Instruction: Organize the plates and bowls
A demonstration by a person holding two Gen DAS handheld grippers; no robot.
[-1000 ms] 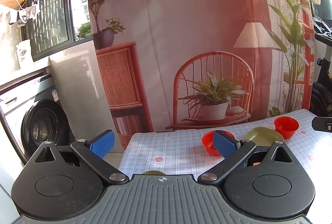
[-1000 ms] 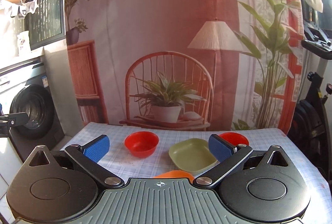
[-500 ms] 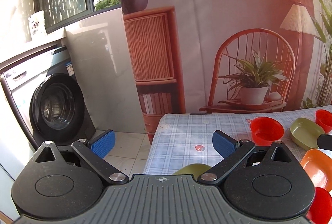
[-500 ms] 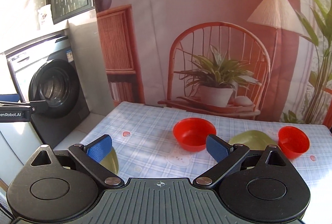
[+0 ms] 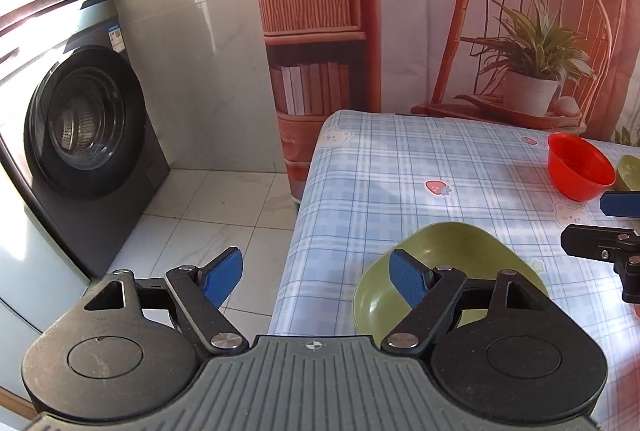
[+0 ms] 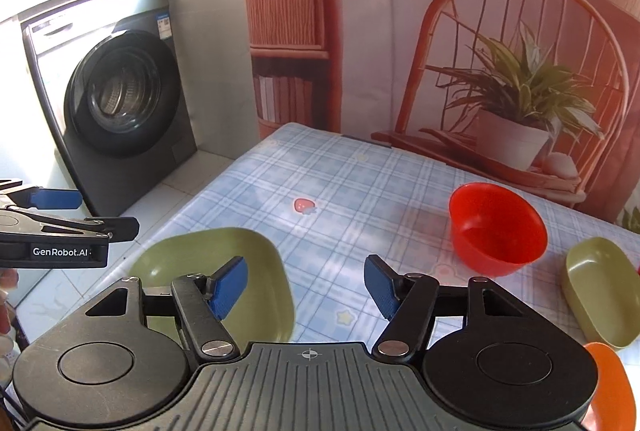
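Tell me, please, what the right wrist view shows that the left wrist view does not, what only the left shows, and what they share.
Only the right wrist view shows the orange dish at the bottom right and the second green dish nearly whole. Only the left wrist view shows the floor tiles widely. Both show the green plate near the table edge, the red bowl, the washing machine, and both grippers open: left gripper, right gripper.
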